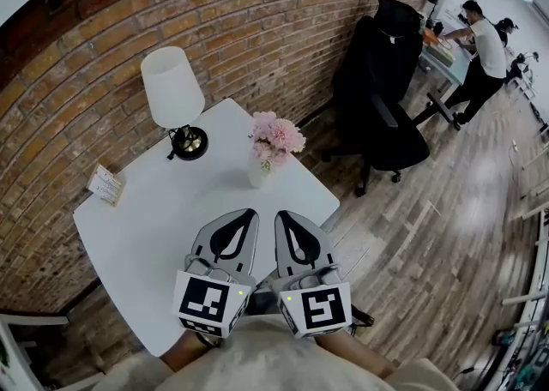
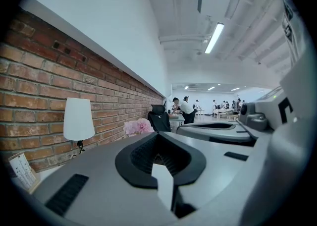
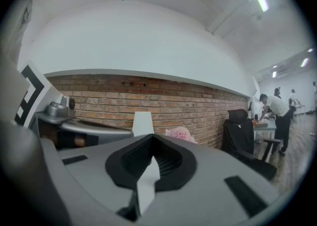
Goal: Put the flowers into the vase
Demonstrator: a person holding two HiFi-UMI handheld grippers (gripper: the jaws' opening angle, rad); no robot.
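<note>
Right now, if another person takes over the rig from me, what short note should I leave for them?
Left gripper: jaws together, nothing between them.
Right gripper: jaws together, nothing between them.
Both are side by side over the near part of the white table, short of the vase and not touching it.
Job's things: the pink flowers stand in the white vase, upright on the table's far right part, to the right of the lamp.
Done: the flowers are in the vase.
Left: apparently nothing; no loose flower shows on the table.
</note>
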